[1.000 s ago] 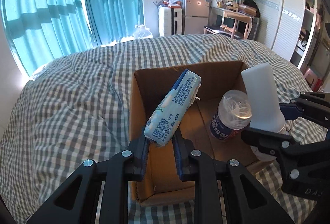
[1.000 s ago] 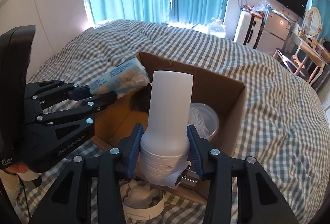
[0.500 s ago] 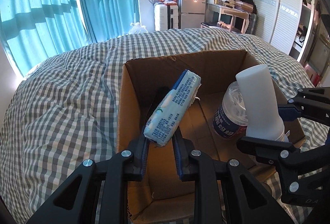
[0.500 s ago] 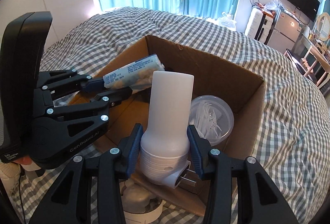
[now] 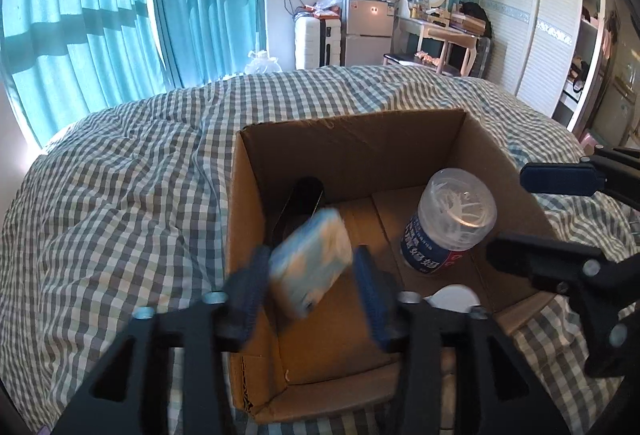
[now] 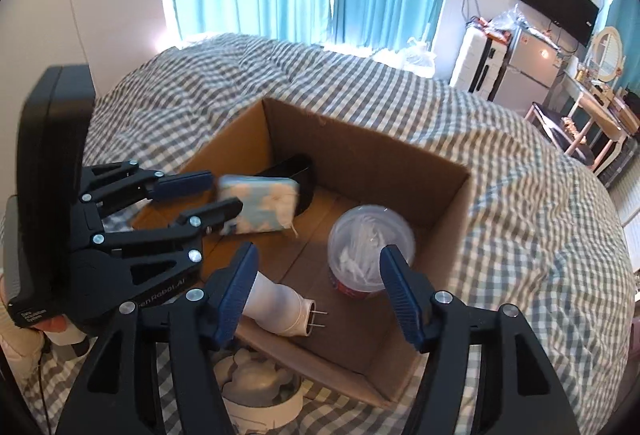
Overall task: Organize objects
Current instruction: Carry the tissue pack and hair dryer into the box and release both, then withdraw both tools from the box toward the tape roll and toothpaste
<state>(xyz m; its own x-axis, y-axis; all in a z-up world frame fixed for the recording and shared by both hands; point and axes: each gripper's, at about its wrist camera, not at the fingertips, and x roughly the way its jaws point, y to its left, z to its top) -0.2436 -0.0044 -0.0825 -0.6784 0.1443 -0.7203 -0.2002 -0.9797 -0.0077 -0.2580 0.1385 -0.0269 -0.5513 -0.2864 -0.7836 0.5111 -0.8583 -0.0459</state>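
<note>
An open cardboard box (image 5: 352, 151) (image 6: 360, 151) sits on the checked bed cover. My left gripper (image 5: 310, 291) (image 6: 222, 193) hangs over the box's left side. Its jaws are opening, and the blue-and-white tissue pack (image 5: 310, 263) (image 6: 260, 207) is blurred and loose between them, apart from the pads. My right gripper (image 6: 320, 295) (image 5: 508, 211) is opening too, with nothing in its jaws. The white plug-in device (image 6: 280, 309) (image 5: 454, 297) lies on its side on the box floor below it. A clear jar of cotton swabs (image 5: 448, 223) (image 6: 370, 247) stands upright in the box.
A black object (image 5: 300, 199) (image 6: 298, 179) leans in the box's far-left corner. A white round object (image 6: 256, 387) lies on the bed cover just in front of the box. A person's hand (image 6: 24, 335) holds the left gripper. Curtains, a fridge and a desk stand beyond the bed.
Both grippers have opened. The tissue pack has slipped from the left jaws and is dropping. The white device has left the right jaws and now lies on the box floor.
</note>
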